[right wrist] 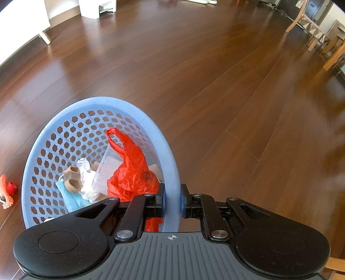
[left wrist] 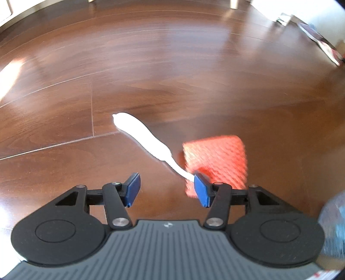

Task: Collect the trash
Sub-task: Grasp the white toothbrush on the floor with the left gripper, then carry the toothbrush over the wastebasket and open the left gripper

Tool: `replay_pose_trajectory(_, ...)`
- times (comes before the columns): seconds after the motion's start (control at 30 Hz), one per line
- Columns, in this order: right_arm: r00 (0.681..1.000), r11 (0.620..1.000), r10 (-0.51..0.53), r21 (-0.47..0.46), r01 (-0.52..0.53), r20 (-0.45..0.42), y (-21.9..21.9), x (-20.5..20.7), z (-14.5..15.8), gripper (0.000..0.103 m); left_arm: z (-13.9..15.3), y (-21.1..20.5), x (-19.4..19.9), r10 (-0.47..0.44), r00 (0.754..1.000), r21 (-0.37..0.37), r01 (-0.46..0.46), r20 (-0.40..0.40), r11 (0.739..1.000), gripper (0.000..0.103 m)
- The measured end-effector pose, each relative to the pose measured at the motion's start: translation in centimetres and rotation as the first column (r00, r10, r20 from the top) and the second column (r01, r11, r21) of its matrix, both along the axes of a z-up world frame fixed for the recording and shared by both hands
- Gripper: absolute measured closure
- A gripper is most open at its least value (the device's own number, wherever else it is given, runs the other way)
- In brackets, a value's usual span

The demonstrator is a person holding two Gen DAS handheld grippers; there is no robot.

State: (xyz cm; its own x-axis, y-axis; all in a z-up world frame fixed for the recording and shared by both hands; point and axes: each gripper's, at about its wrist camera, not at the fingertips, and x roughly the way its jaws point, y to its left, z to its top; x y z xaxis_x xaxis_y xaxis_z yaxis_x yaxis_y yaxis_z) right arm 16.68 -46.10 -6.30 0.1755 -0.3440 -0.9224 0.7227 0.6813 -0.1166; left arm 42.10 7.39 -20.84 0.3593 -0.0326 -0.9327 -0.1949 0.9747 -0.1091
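while the left gripper [left wrist: 167, 189] hangs low over the brown wood floor [left wrist: 172, 75], its two blue pads [left wrist: 133, 188] stand wide apart with nothing between them. a white plastic spoon [left wrist: 140, 133] lies on the floor just ahead, with its round end far from the gripper and its thin handle running back to the right pad. an orange net [left wrist: 215, 159] lies right beside the spoon handle, and part of it is hidden behind that right pad. it looks blurry, so i cannot tell if the pad touches it. the right gripper [right wrist: 172, 200] has its pads squeezed on the rim of a blue basket [right wrist: 64, 120], one pad inside and one outside. the basket has many little holes in its wall and it tips toward the camera. inside it sit a red bag [right wrist: 131, 172], a clear cup [right wrist: 105, 172], crumpled white paper [right wrist: 86, 178], a blue mask [right wrist: 71, 198] and some small tan things [right wrist: 72, 178] i cannot name. in the right view the orange net [right wrist: 5, 189] shows at the left edge on the floor, just outside the basket, with a small red bit [right wrist: 11, 187] next to it. far away, a white cabinet [right wrist: 21, 19] and wood chairs [right wrist: 332, 53] stand by the edges of the room.
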Motion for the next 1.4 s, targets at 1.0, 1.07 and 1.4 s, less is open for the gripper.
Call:
replay_pose_trajectory(1.0, 0.999, 1.0, 0.008, -0.027, -0.009, -0.032, 0.5, 0.7, -0.1, 0.094, -3.3, 3.0, 4.4, 0.052, 0.999, 0.072, -0.051, -0.015, 0.996, 0.086)
replay_pose_trajectory(1.07, 0.999, 1.0, 0.012, -0.024, -0.012, -0.03, 0.4, 0.7, 0.0, 0.094, -2.0, 3.2, 3.4, 0.036, 0.999, 0.068, -0.036, 0.009, 0.997, 0.086)
replay_pose_trajectory(1.4, 0.999, 0.999, 0.034, -0.012, -0.034, -0.001, 0.6, 1.2, 0.2, 0.094, 7.5, 1.3, -1.7, -0.041, 0.984, 0.005, 0.041, 0.172, 0.999, 0.086)
